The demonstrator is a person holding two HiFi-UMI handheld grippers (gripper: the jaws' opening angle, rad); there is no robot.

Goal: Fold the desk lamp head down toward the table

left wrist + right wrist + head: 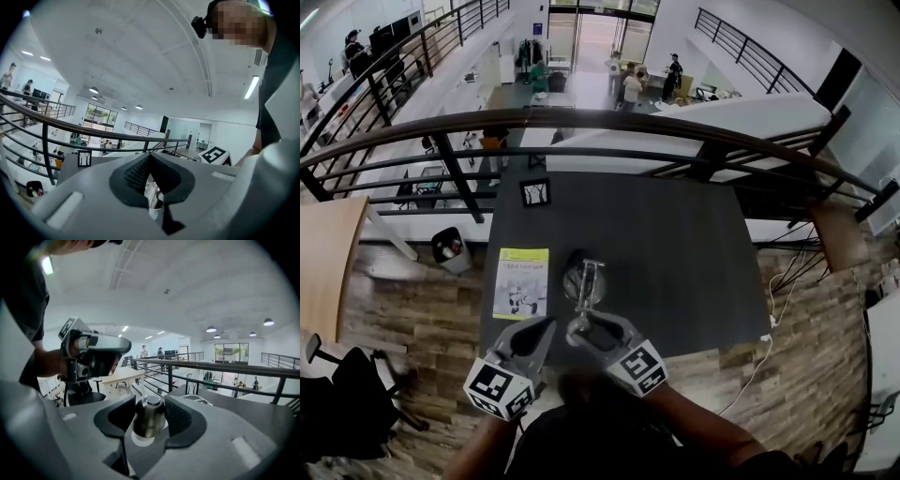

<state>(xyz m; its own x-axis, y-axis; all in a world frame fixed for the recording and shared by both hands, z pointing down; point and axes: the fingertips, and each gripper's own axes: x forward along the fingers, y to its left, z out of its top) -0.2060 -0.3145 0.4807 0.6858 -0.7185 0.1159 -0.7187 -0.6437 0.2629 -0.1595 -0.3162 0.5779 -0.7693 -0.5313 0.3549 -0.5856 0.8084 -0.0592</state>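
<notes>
Chiefly at risk: the hold on the lamp (584, 284); its smooth cylinder (149, 417) could slide out of the right gripper (150, 399) if the pads closed off-centre.
Tip risk: pressing the head down with the base unheld could skid or tilt the lamp on the table (675, 244).
Hinge risk: a sideways pull might strain the thin arm.
Right jaws: stood wide, cylinder between them, pads close on both sides, no press seen.
Left gripper (149, 161): jaws together, nothing held; sat lower left of centre in the head view, just beside the lamp.
Lamp place: low centre of the head view, near the table's front edge, right of the booklet (522, 281).
Cylinder: brushed metal, glossy, flat-topped with rounded shoulders, on a white ring.
Lamp arm: slim shiny rods over a round base.
Pads: dark, finely ribbed, rubber-like; gripper bodies smooth grey plastic.
Table: dark, matt, flat.
Booklet: thin yellow-and-white paper, lying flat.
</notes>
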